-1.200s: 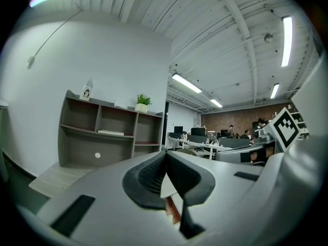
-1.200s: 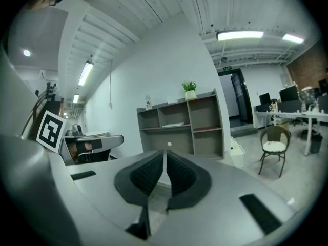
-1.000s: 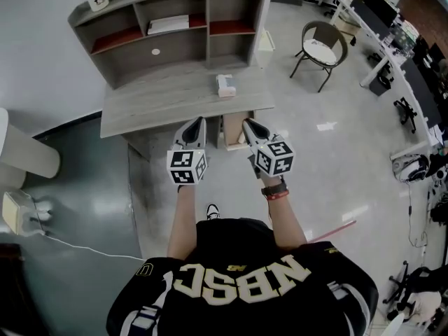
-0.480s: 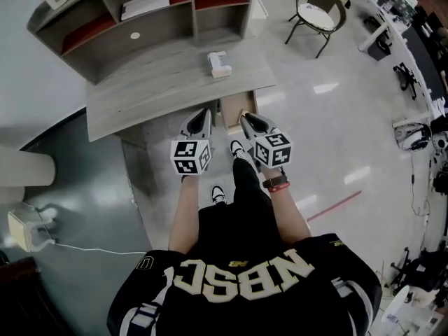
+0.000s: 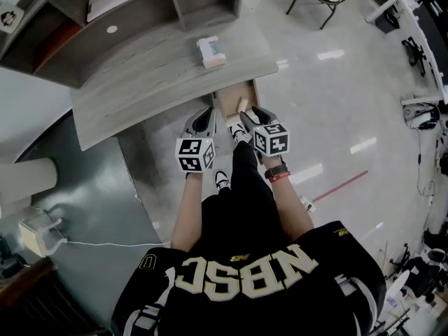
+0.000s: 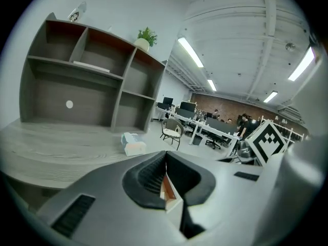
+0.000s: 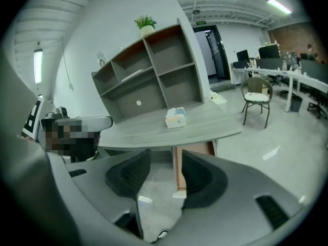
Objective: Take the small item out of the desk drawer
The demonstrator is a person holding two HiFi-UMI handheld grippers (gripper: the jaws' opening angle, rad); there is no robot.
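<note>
The grey wood-grain desk point(image 5: 140, 82) has a curved front edge and a boxy shelf hutch point(image 5: 133, 9). A tan, flat-sided drawer point(image 5: 231, 112) juts from under it, long axis towards the person; the small item inside can't be made out. The right gripper point(image 7: 164, 173) has ribbed dark jaws that have just been opening, with nothing between them. The left gripper point(image 6: 165, 158) has its jaws together.

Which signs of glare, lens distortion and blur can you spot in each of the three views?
Head view: white glare streaks on the glossy floor; the desk looks sharp. Left gripper view: black round border, shelf unit bowed, strip lights blown out. Right gripper view: same round border; the chair looks fairly sharp.
</note>
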